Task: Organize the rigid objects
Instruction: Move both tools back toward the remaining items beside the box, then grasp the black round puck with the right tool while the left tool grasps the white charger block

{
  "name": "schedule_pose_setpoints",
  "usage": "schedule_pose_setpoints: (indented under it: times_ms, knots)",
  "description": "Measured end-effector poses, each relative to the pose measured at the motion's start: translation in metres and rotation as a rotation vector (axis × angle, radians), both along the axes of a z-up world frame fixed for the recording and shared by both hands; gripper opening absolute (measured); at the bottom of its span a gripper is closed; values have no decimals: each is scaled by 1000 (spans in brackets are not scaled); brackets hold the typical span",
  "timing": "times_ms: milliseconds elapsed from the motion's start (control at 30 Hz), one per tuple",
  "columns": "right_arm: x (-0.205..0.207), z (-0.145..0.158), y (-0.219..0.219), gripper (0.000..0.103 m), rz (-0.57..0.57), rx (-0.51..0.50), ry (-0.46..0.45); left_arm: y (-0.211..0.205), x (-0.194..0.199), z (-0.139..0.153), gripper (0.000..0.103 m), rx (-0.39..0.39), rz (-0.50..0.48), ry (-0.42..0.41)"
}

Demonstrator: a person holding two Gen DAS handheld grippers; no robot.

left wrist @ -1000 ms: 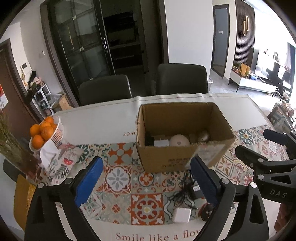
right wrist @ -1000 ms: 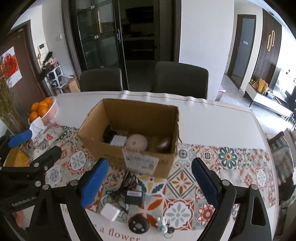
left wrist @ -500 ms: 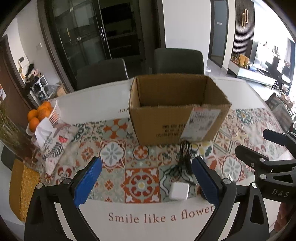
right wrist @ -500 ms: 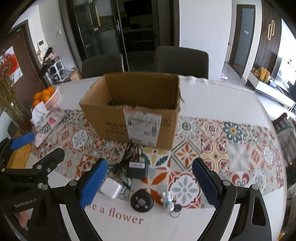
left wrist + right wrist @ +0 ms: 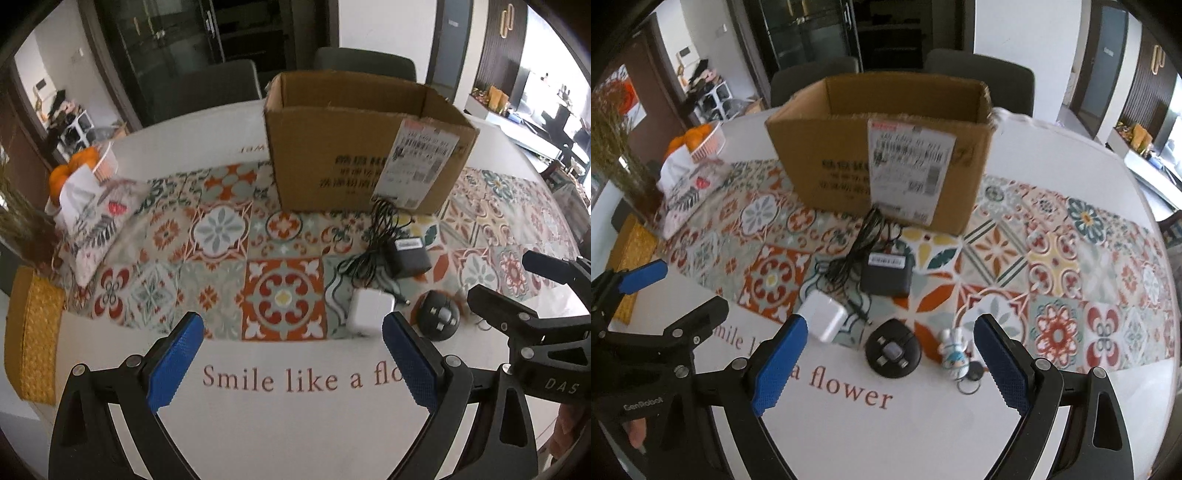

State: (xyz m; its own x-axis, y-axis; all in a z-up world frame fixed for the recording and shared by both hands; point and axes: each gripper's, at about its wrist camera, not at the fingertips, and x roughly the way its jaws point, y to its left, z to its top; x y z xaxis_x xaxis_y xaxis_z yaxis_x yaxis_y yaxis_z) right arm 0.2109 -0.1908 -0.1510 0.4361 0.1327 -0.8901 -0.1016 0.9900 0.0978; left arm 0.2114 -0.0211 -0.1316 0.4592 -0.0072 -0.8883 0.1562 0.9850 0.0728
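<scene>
An open cardboard box [image 5: 365, 147] [image 5: 882, 147] stands on the patterned table runner. In front of it lie a black power adapter [image 5: 886, 273] [image 5: 408, 254] with a tangled cord, a white charger cube [image 5: 823, 318] [image 5: 369, 312], a round black disc [image 5: 892, 352] [image 5: 437, 318] and a small white figurine keychain [image 5: 955, 350]. My left gripper [image 5: 291, 362] hangs open above the table's near edge, left of the white cube. My right gripper [image 5: 890, 369] is open too, with the disc and figurine between its blue pads but not touched.
A basket of oranges [image 5: 79, 166] and a floral pouch [image 5: 96, 218] sit at the far left, with a yellow woven mat [image 5: 33, 336] near the left edge. Two dark chairs [image 5: 979, 81] stand behind the white table [image 5: 295, 417].
Both grippers have dropped toward the table and tilted; the box's contents have gone out of sight behind its front wall, and the small items now lie closer to the fingers.
</scene>
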Motion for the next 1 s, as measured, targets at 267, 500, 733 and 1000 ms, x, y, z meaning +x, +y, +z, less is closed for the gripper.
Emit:
schedule_pose_setpoints:
  times_ms: [267,500,733,1000]
  knots:
    - [-1,-31,9,86,54,32,64,6,-11,-18,99,48,44,14]
    - [-2,-61,10,76,79,34,122,6,-13,-42,99,57,56,66]
    - [8,-84,10,72,78,26,170,7,-7,-59,99,47,73,117]
    - [19,-99,14,72,71,-3,186,11,-1,-70,98,54,93,145]
